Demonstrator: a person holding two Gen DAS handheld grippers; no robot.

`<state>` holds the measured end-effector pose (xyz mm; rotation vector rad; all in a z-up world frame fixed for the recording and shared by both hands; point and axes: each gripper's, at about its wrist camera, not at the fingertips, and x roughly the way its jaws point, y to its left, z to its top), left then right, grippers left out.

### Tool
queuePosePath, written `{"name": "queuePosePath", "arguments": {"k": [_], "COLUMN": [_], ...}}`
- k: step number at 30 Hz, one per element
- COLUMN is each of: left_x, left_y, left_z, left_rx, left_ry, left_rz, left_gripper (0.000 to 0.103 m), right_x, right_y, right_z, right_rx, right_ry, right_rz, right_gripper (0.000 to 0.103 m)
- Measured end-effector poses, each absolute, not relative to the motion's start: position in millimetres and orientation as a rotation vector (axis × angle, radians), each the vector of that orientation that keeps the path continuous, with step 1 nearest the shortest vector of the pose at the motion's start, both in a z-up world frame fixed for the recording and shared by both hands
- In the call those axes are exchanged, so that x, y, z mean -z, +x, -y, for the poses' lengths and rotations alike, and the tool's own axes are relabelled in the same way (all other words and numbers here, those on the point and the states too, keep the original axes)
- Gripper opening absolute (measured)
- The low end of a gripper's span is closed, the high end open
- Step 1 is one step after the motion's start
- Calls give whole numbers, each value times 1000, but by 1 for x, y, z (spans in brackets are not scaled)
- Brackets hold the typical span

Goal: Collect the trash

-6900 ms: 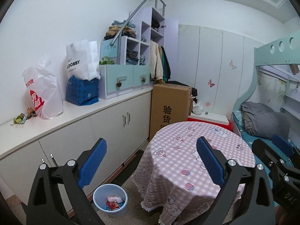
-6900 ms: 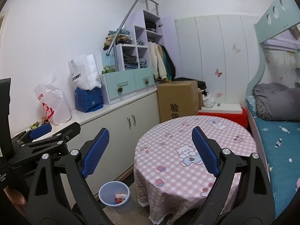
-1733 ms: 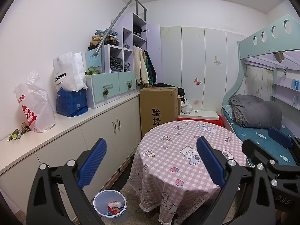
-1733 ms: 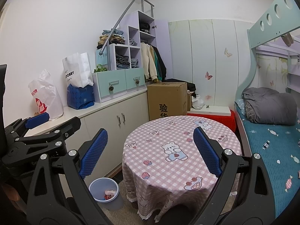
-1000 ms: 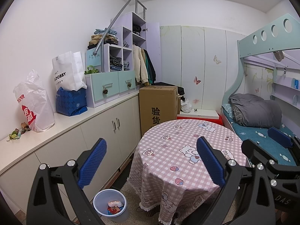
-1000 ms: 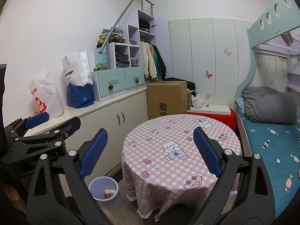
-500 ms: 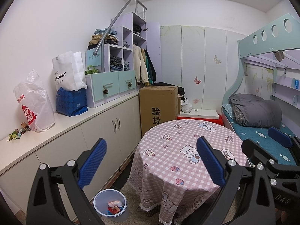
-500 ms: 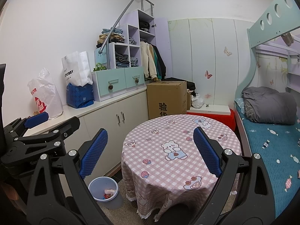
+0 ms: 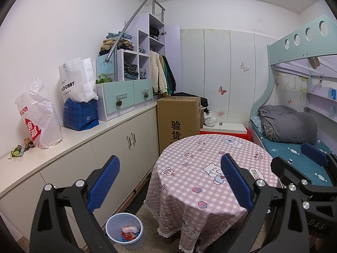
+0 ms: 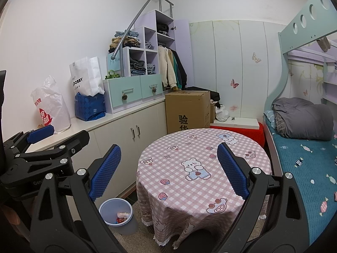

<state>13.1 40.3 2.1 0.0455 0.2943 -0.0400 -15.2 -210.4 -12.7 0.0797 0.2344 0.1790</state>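
Observation:
A small grey-blue trash bin (image 9: 125,233) stands on the floor between the cabinet and the round table; it also shows in the right wrist view (image 10: 117,214). Wrappers (image 9: 130,232) lie inside it. My left gripper (image 9: 169,180) is open and empty, held in the air well back from the table. My right gripper (image 10: 168,168) is open and empty, beside the left one, which shows at the left of its view. A round table with a pink checked cloth (image 9: 210,175) stands ahead (image 10: 202,164). Small scraps (image 9: 20,148) lie on the counter's near end.
A long white counter over cabinets (image 9: 126,135) runs along the left wall with a plastic bag (image 9: 38,116), a blue bag (image 9: 81,112) and drawer shelves (image 9: 126,94). A cardboard box (image 9: 179,120) stands behind the table. A bunk bed (image 10: 305,147) fills the right side.
Over the last seconds both grippers drew back from the table and turned a little right. In the last half second the view hardly shifts. Both stay open and empty.

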Motion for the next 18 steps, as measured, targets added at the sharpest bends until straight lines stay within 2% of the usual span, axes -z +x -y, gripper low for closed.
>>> {"name": "queuePosePath", "arguments": {"k": [18], "left_x": [-2], "left_y": [14], "left_z": [-40], "left_rx": [40], "left_ry": [46], "left_rz": [-296], "left_gripper": [95], "right_x": [12], "right_y": [-14], "right_z": [213], "right_rx": [-181], "right_ry": [80], "right_rz": [-238], "right_gripper": [91]}}
